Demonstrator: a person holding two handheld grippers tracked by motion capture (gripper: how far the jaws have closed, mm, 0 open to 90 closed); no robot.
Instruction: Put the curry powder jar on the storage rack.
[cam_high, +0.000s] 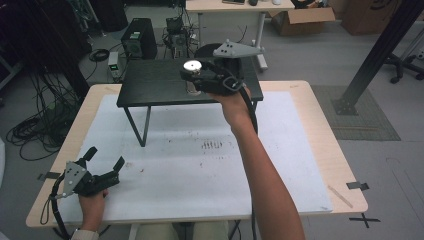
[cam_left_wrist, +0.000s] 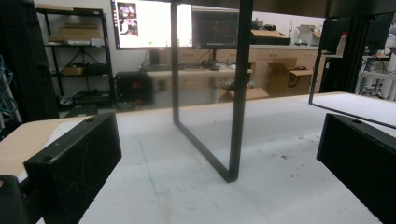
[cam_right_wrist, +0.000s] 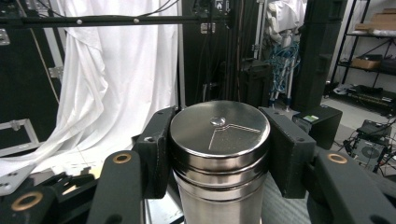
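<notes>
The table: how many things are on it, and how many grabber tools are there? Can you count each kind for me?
Steel shaker canister: 1, on the shelf
Small black shelf: 1, standing on the white mat
White mat: 1
Grippers: 2, the left gripper open, the right gripper shut on the canister
Total: 5

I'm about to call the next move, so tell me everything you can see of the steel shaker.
The shaker is a shiny steel cylinder with a flat round lid bearing a small dimple and a wedge-shaped line. A ridged seam runs below the lid. It stands upright at the black shelf, its base hidden. The right gripper is shut on it just under the lid, one of the fingers on each side.
</notes>
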